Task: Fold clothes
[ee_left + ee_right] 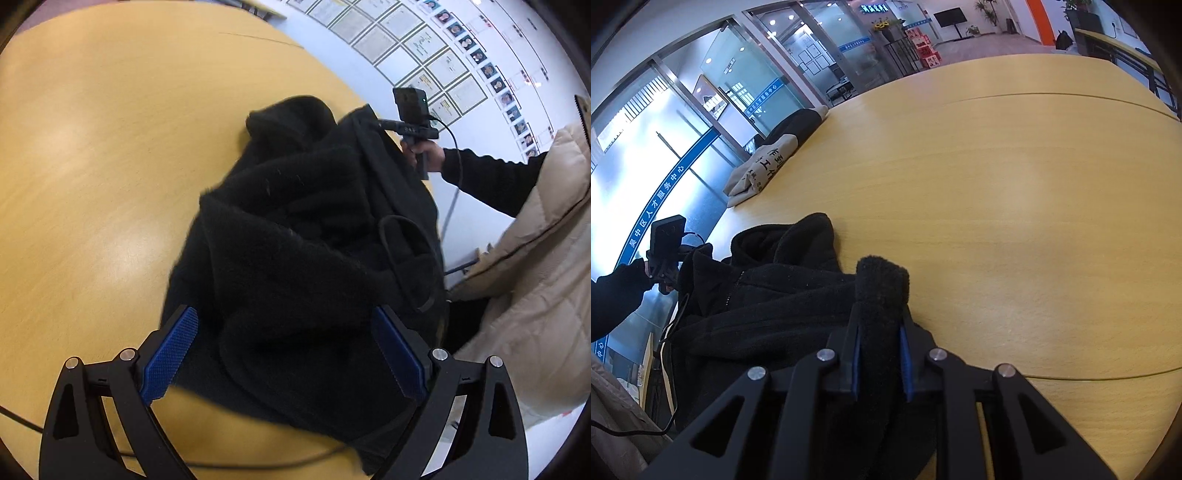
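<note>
A black fleece jacket (303, 240) lies crumpled on the wooden table (92, 166) near its edge. My left gripper (284, 325) is open, its blue pads (171, 354) on either side of a fold of the fleece, just above it. In the right wrist view my right gripper (881, 332) is shut on a rolled piece of the black jacket (775, 295), a sleeve or cuff that sticks up between the jaws. The right gripper also shows in the left wrist view (375, 123) at the jacket's far edge, its fingertips hidden in the cloth.
A folded beige garment with black lettering (764, 173) lies at the table's far left edge (827, 110), with dark cloth behind it. The person in a beige padded coat (535, 277) stands at the table edge. A black cable (221, 458) runs across the table near me.
</note>
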The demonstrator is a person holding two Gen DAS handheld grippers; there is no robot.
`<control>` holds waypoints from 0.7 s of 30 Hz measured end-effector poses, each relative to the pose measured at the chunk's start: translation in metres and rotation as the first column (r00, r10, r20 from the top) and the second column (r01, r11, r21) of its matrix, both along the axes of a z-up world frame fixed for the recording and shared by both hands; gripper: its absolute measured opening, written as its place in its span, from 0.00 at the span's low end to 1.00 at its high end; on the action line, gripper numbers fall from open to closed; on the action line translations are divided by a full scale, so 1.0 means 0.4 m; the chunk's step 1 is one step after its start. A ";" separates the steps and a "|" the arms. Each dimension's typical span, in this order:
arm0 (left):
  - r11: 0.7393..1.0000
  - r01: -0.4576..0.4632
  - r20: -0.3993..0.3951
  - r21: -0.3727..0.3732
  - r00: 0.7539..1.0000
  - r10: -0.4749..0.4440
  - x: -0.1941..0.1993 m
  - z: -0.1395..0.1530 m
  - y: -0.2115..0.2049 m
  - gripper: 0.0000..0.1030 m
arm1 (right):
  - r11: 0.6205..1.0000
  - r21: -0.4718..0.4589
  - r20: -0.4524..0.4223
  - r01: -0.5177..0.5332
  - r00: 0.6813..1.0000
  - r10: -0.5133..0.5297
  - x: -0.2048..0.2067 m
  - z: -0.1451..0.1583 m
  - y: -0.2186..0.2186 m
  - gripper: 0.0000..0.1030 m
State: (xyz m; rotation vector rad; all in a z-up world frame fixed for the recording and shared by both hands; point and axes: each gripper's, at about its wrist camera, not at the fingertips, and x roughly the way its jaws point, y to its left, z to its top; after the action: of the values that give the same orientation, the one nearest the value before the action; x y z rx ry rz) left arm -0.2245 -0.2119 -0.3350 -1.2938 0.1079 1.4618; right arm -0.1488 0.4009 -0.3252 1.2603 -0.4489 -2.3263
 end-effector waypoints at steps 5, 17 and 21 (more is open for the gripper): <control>0.994 -0.048 -0.073 0.099 0.996 0.055 -0.019 0.020 0.020 0.93 | 1.000 0.004 -0.014 0.007 1.000 -0.007 -0.001 -0.001 -0.013 0.18; 0.989 -0.054 -0.019 0.141 0.998 0.057 -0.026 -0.009 -0.017 0.93 | 1.000 -0.006 -0.003 0.016 1.000 -0.016 0.002 -0.002 -0.003 0.13; 0.991 -0.016 -0.001 0.130 1.000 0.016 -0.027 -0.016 -0.019 0.93 | 1.000 -0.007 0.005 0.007 1.000 -0.007 0.000 -0.008 -0.001 0.14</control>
State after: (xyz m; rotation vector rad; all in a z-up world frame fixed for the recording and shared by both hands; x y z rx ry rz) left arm -0.2353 -0.2195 -0.3413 -1.1899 0.0026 1.4594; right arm -0.1490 0.4005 -0.3284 1.2635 -0.4639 -2.3256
